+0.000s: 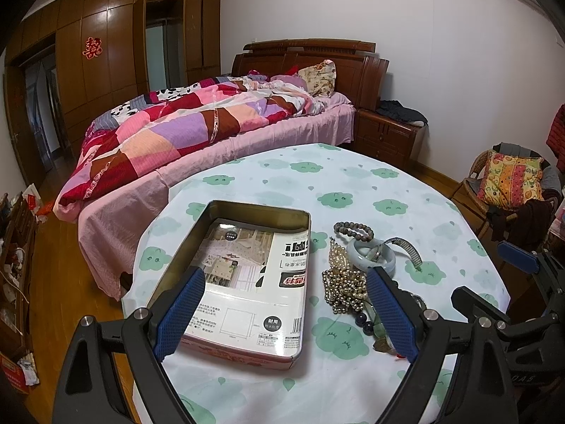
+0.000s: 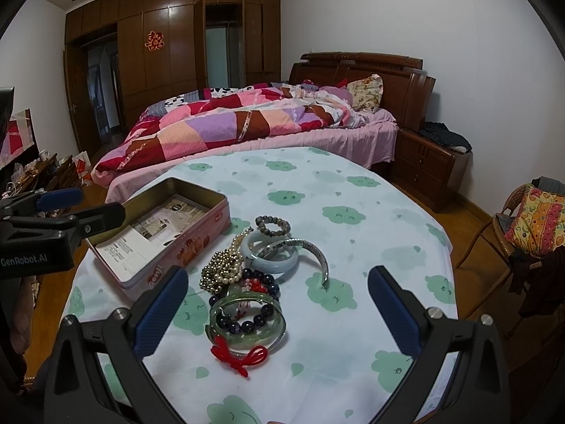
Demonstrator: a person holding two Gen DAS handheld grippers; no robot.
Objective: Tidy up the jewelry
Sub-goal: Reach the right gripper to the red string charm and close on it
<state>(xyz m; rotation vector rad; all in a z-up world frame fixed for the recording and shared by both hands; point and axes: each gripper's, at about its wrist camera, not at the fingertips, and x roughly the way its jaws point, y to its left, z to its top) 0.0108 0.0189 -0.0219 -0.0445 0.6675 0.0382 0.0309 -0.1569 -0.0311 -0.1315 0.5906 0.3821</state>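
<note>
An open pink tin box [image 1: 247, 212] [image 2: 197, 238] with a printed card inside sits on the table's left. Beside it lies a jewelry pile: a pearl necklace [image 1: 344, 284] [image 2: 222, 268], a pale jade bangle [image 1: 363, 259] [image 2: 279, 266], a grey bead bracelet [image 1: 353, 230] [image 2: 272, 225], a metal watch band [image 1: 409, 249] [image 2: 310, 251], a green bangle [image 2: 247, 334], dark beads [image 2: 261, 318] and a red cord [image 2: 240, 357]. My left gripper [image 1: 282, 312] is open above the tin's near end. My right gripper [image 2: 279, 304] is open above the green bangle.
The round table [image 2: 353, 190] has a white cloth with green clouds. A bed [image 1: 183, 130] stands behind it, a nightstand [image 2: 427, 169] to its right, a wicker chair [image 2: 522, 233] at far right. Clutter lies on the floor at left.
</note>
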